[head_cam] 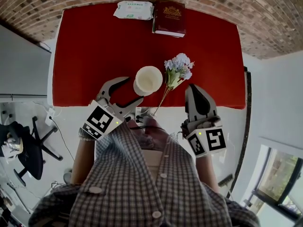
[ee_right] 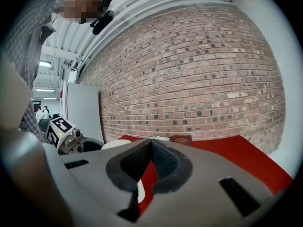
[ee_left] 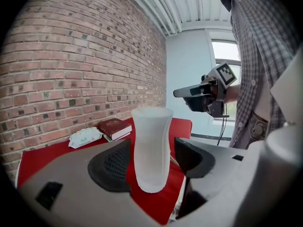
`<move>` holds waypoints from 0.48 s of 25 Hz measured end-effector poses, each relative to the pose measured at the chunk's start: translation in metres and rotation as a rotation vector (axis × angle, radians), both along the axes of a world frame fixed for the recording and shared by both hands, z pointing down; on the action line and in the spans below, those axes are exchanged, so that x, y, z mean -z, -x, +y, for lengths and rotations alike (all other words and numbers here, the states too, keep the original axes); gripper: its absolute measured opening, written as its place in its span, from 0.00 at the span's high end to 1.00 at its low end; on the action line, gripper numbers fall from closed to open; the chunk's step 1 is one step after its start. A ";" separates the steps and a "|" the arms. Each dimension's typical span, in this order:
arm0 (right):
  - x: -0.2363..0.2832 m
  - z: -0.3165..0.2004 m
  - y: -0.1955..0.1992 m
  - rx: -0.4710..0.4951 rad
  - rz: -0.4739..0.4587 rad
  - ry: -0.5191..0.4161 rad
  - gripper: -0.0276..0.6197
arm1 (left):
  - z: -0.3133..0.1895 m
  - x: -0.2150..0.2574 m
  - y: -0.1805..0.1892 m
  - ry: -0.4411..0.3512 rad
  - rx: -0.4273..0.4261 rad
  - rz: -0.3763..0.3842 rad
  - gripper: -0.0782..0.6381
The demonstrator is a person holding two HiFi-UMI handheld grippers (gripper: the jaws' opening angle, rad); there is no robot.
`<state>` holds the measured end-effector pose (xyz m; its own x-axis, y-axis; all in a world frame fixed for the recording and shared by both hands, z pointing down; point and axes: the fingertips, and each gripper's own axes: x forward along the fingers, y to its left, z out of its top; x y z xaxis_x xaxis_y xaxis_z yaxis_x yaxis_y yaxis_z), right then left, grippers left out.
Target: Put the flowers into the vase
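The red table (head_cam: 94, 56) carries a book (head_cam: 169, 18) and a wipes pack (head_cam: 134, 10) at its 12 o'clock edge. The vase (head_cam: 148, 80) stands upright near the 6 o'clock edge, between the spread jaws of the left gripper (head_cam: 129, 90), whose pads are clear of it. The flowers (head_cam: 178, 69) lie on the table just at the vase's 3 o'clock, the stem trailing toward 7. The right gripper (head_cam: 191, 89), at 5 o'clock of the blooms, is pressed together and empty.
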<state>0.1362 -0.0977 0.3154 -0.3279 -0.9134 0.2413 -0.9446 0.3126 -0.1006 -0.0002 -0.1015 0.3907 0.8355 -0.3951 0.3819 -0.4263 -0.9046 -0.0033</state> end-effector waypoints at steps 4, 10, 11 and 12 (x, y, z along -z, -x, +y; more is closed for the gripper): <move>-0.007 0.004 -0.005 -0.011 0.010 0.019 0.95 | -0.002 -0.011 -0.010 0.025 -0.010 -0.004 0.45; -0.012 0.007 -0.014 -0.038 0.021 0.047 0.95 | -0.011 -0.022 -0.019 0.043 -0.007 0.000 0.42; -0.012 0.006 -0.015 -0.039 0.021 0.038 0.95 | -0.012 -0.024 -0.021 0.046 -0.009 0.002 0.42; -0.011 0.006 -0.016 -0.040 0.021 0.032 0.95 | -0.013 -0.025 -0.023 0.049 -0.011 0.004 0.41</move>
